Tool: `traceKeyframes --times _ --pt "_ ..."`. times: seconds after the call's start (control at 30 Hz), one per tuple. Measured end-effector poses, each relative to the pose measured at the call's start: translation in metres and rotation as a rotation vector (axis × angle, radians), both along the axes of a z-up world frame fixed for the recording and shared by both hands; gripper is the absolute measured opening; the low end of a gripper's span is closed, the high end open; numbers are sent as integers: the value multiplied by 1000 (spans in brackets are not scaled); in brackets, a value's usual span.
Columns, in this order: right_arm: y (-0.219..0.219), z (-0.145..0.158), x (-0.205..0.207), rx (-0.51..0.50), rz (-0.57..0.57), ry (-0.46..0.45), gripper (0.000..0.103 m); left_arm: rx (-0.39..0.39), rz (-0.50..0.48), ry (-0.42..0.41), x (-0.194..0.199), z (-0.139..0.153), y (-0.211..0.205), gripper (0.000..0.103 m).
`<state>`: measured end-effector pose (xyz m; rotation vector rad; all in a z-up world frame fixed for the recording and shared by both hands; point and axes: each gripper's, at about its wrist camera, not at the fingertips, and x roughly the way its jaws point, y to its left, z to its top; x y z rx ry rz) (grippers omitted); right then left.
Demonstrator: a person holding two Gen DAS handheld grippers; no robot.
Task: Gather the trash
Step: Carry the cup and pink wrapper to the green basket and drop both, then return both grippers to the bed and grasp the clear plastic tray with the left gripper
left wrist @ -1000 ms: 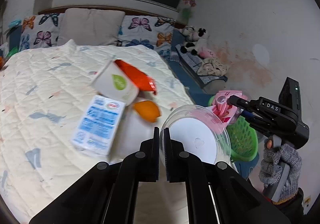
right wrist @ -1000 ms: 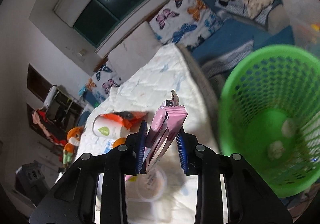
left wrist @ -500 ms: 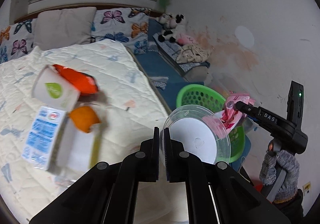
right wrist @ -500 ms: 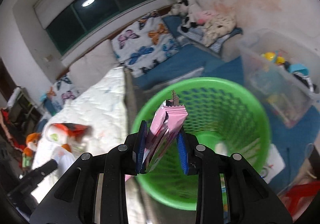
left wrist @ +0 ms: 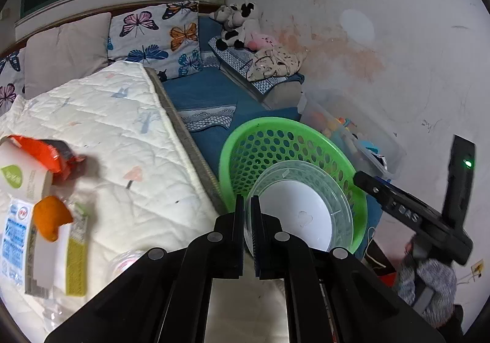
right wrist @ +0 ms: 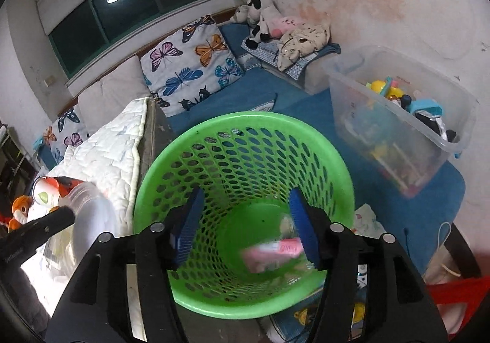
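My left gripper (left wrist: 248, 208) is pinched tight on the rim of the thin, light, flexible lid (left wrist: 301, 208) above the basket (left wrist: 242, 144), while my right gripper (right wrist: 243, 222) is opening, empty, wrapper (right wrist: 274, 252) dropped inside.

Pink wrapper (right wrist: 272, 254) in basket (right wrist: 245, 119) was motion-blurred; print unreadable. Clear lid (right wrist: 88, 214) was smeared in right view. Basket's near rim was hidden behind lid (left wrist: 303, 208) in left view. Carton (left wrist: 18, 239) was cut off at frame edge.
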<state>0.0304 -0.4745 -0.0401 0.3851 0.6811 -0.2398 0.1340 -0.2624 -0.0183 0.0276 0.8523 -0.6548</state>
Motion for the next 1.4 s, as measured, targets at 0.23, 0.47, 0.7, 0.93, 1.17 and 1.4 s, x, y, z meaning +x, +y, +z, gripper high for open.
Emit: traceKeyframes --times 0.23,0.47,0.7,0.93,1.17,1.4 --pt "-1 2 -18 24 1 -26 66 43 -15 30 8 -15 -29 5" --pt "7 -1 -32 7 10 -27 69 51 -27 83 12 -34 -45 8" --pt "10 -4 -40 15 12 -21 69 20 -47 94 8 -36 -44 21" --pt "27 -2 -43 15 44 -26 71 -2 -46 50 -5 -21 -26 36" --pt "49 4 -43 17 87 -37 72 -10 -31 4 -17 -9 11 39" --pt "76 6 -37 9 151 -32 73 -8 13 -6 -26 -5 61 42"
